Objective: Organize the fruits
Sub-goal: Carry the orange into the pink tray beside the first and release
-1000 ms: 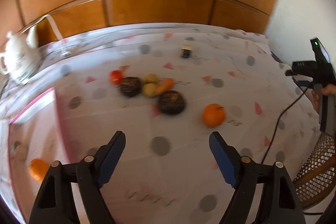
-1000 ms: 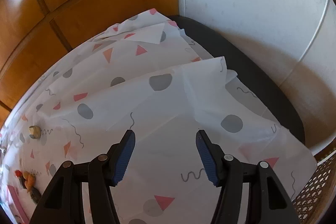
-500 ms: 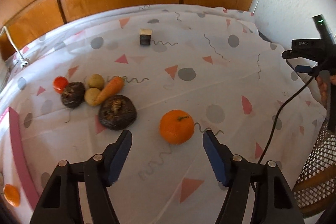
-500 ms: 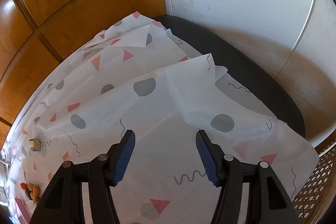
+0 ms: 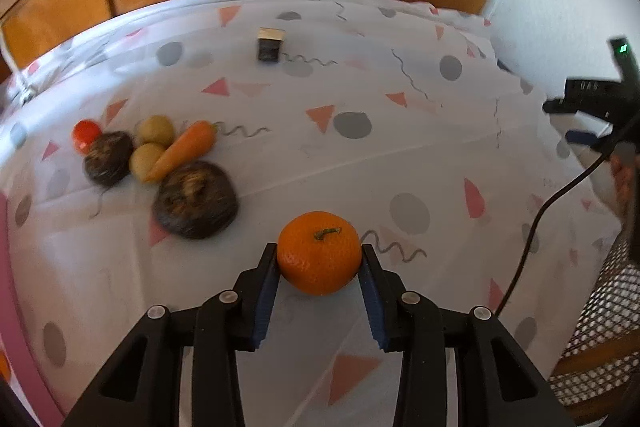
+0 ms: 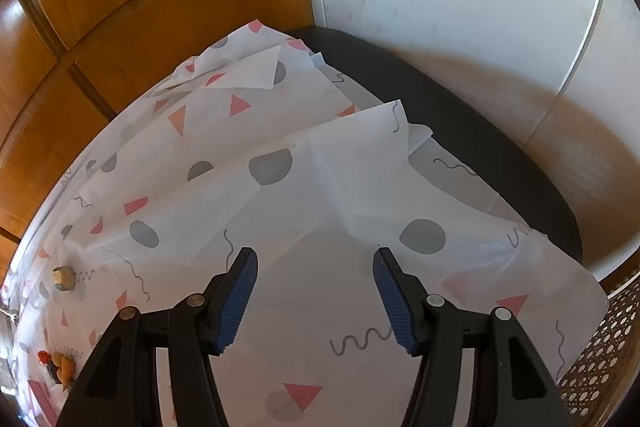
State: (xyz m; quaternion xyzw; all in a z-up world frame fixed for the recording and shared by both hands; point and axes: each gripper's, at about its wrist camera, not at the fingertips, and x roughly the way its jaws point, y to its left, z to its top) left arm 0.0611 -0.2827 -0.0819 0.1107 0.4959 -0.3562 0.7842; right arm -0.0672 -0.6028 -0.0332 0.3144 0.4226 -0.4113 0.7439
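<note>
Since half a second ago, the left gripper (image 5: 319,259) has been closing in on the orange (image 5: 319,253), which was lying ahead of its tips and is now sitting between the blue pads (image 5: 266,293). Both pads are touching the fruit's sides, so the jaws are clamping the orange, which is resting on the patterned tablecloth (image 5: 360,163). Off to the left, a cluster is lying well apart from the orange: a carrot (image 5: 185,150) is leaning across two small potatoes (image 5: 155,130), with a small tomato (image 5: 85,135) at the far left and two dark, rough round roots (image 5: 195,199) beside them. A small dark block (image 5: 270,45) is standing further back on the cloth. At the right edge, the right gripper (image 6: 315,281) is hovering with its jaws spread wide and nothing between them, pointing at the bare tablecloth near the wall, where the cloth is folding over a dark tabletop (image 6: 460,115).
</note>
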